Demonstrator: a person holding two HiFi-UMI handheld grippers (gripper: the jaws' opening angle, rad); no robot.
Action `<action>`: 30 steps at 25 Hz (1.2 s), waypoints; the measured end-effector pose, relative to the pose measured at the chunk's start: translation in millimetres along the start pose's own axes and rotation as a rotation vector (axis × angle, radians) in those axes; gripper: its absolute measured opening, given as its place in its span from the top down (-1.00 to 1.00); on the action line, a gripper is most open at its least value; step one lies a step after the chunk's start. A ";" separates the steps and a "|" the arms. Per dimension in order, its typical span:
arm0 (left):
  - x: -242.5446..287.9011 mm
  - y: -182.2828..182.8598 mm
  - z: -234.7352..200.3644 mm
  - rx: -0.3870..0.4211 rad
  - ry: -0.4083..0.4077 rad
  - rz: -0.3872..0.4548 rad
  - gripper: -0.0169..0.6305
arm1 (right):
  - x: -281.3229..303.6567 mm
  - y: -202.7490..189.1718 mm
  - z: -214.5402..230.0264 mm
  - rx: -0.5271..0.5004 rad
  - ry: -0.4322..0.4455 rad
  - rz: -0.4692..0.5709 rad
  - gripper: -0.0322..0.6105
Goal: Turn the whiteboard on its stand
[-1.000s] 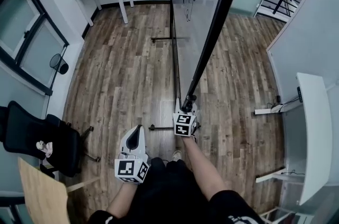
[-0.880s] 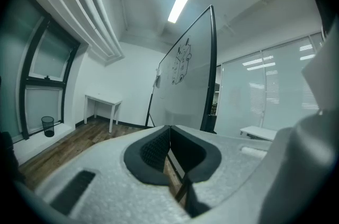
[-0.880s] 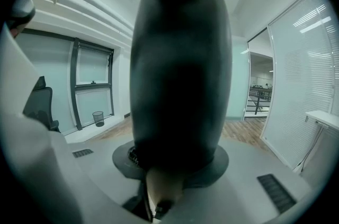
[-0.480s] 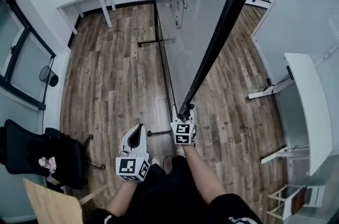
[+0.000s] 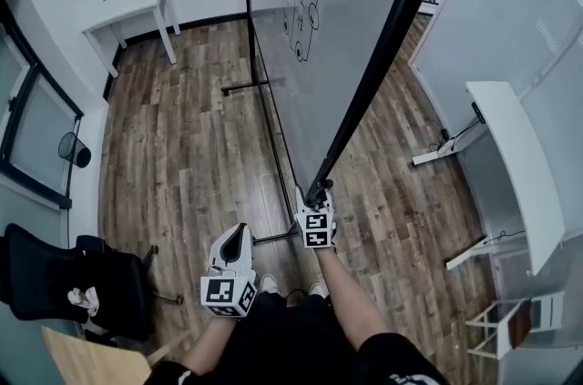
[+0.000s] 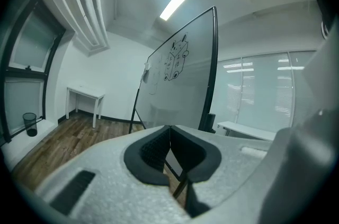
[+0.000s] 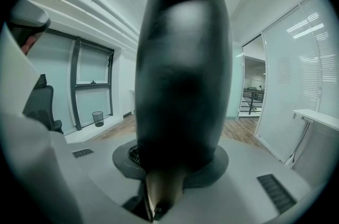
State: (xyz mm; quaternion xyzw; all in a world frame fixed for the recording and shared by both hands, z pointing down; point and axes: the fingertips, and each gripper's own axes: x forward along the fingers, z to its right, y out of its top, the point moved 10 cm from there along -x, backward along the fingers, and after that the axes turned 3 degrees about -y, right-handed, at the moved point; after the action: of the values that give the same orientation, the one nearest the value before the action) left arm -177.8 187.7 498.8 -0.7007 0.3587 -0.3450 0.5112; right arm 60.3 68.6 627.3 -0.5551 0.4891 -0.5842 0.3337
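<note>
The whiteboard [image 5: 351, 19] stands on its black stand, its white face carrying a drawing [image 5: 301, 1]. Its black frame edge [image 5: 387, 46] runs down to my right gripper [image 5: 318, 192], which is shut on the frame's lower end. In the right gripper view the dark frame rail [image 7: 180, 74] fills the space between the jaws of the right gripper [image 7: 177, 162]. My left gripper [image 5: 239, 234] hangs left of the board, away from it, pads together with nothing held. In the left gripper view the whiteboard [image 6: 183, 77] rises beyond the left gripper [image 6: 169, 130].
The stand's foot bar [image 5: 246, 87] and rail [image 5: 273, 146] lie on the wooden floor. A white table [image 5: 127, 10] is at the back left, a bin [image 5: 75, 149] and a black chair [image 5: 55, 274] at the left, a white desk [image 5: 510, 165] at the right.
The board has swung round on its stand, so more of its white face and the drawing shows. My right gripper stays on the frame; the left gripper has barely moved.
</note>
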 end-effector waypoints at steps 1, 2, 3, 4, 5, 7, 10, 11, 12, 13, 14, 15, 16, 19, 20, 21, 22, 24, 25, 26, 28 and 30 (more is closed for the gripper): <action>-3.7 -0.1 1.6 0.001 -0.001 0.004 0.90 | -4.3 -1.2 -2.9 0.002 -0.001 0.001 0.50; -7.3 -0.7 3.3 0.002 -0.001 0.007 0.90 | -8.5 -2.7 -6.1 0.003 -0.001 0.002 0.50; -10.4 -1.8 5.2 0.002 -0.001 0.011 0.90 | -12.1 -4.7 -9.1 0.004 -0.001 0.002 0.50; -13.2 -3.3 7.4 0.002 0.001 0.015 0.90 | -15.0 -6.7 -11.7 0.004 0.001 0.002 0.50; -16.3 -5.1 9.9 0.001 0.004 0.020 0.90 | -17.5 -8.9 -14.2 0.003 0.003 0.001 0.50; -24.2 -10.0 15.8 -0.001 0.012 0.028 0.90 | -22.7 -13.4 -19.5 0.006 0.009 0.000 0.50; -33.5 -13.9 29.3 -0.008 0.033 0.029 0.90 | -31.5 -13.8 -22.5 0.015 0.016 -0.005 0.50; -36.4 -14.6 33.7 -0.010 0.040 0.028 0.90 | -34.2 -12.9 -24.0 0.016 0.017 -0.005 0.50; -40.4 -15.9 37.5 -0.013 0.048 0.029 0.90 | -37.3 -12.9 -26.8 0.018 0.017 -0.004 0.50; -45.2 -17.9 41.1 -0.016 0.054 0.031 0.90 | -40.8 -14.1 -30.2 0.017 0.015 -0.004 0.50; -50.0 -20.0 44.4 -0.017 0.059 0.034 0.90 | -44.3 -15.9 -33.4 0.016 0.011 -0.004 0.50; -54.4 -21.8 47.5 -0.014 0.062 0.036 0.90 | -47.3 -17.8 -36.1 0.016 0.010 -0.004 0.50; -58.2 -23.0 50.2 -0.009 0.066 0.038 0.90 | -49.9 -19.5 -38.4 0.017 0.011 -0.003 0.50; -67.4 -25.6 57.8 -0.003 0.083 0.033 0.90 | -58.5 -22.1 -42.0 0.020 0.018 0.001 0.50; -70.2 -25.8 60.8 -0.004 0.088 0.032 0.90 | -61.8 -22.4 -42.0 0.020 0.020 0.002 0.50; -73.2 -25.3 64.0 -0.003 0.093 0.034 0.90 | -64.9 -22.6 -41.9 0.021 0.021 0.002 0.50; -76.4 -24.3 67.0 0.000 0.097 0.038 0.90 | -67.8 -23.1 -42.2 0.021 0.023 0.001 0.50; -82.8 -22.6 71.4 0.006 0.107 0.045 0.90 | -72.4 -25.0 -44.0 0.015 0.028 -0.001 0.50; -85.3 -22.2 73.0 0.007 0.111 0.047 0.90 | -74.8 -25.8 -45.3 0.013 0.030 -0.001 0.50; -87.2 -21.9 74.6 0.006 0.114 0.048 0.90 | -77.6 -26.3 -46.4 0.012 0.031 -0.002 0.50; -89.9 -21.8 77.7 0.003 0.120 0.051 0.90 | -84.7 -25.2 -48.9 0.021 0.032 -0.002 0.50; -91.5 -21.1 80.8 0.002 0.126 0.054 0.90 | -91.5 -23.9 -51.4 0.028 0.035 -0.002 0.50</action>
State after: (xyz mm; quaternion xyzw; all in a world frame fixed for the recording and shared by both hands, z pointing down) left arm -152.0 308.5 489.1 -0.6669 0.4087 -0.3748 0.4977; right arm 28.5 171.4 625.2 -0.5405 0.4862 -0.6009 0.3323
